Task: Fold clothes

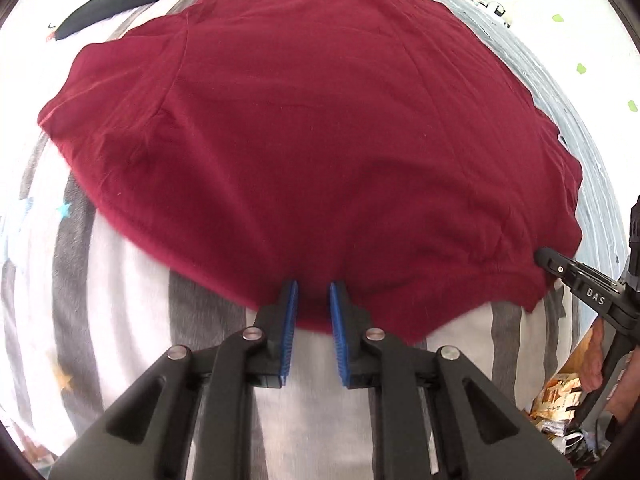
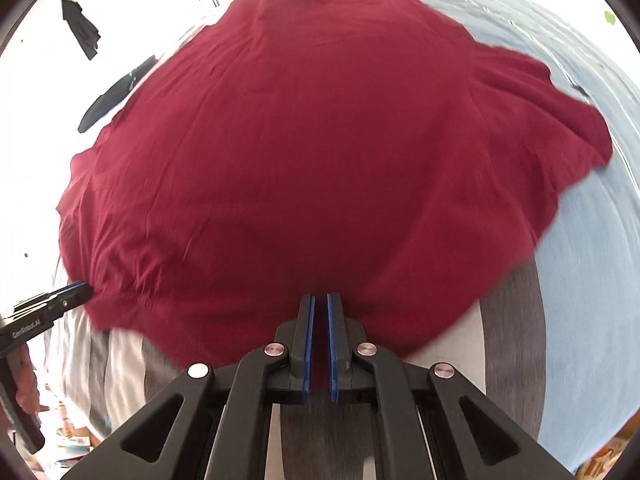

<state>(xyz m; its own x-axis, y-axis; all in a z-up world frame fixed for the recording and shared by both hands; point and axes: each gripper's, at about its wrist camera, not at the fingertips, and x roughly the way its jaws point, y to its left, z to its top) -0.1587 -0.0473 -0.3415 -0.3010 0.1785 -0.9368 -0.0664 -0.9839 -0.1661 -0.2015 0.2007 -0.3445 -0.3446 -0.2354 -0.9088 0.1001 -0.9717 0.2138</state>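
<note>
Now | left tool [image 1: 314, 286] slightly parted, empty | right tool [image 2: 320, 300] pinching soft maroon shirt [image 2: 320, 140] hem

Left gripper [image 1: 313, 286] jaws slightly apart; right gripper [image 2: 320, 299] clamped (both angled down)

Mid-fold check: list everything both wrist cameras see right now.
dark red cotton T-shirt: one, dark red, spread flat on the bed
black cloth garments: two, black, far left beyond the shirt
striped bed sheet: one, grey and white, under the shirt
plain blue cloth: one, light blue, right of the shirt
left tongs: one, black with blue pads, open at the near hem
right tongs: one, black with blue pads, shut on the near hem
</note>
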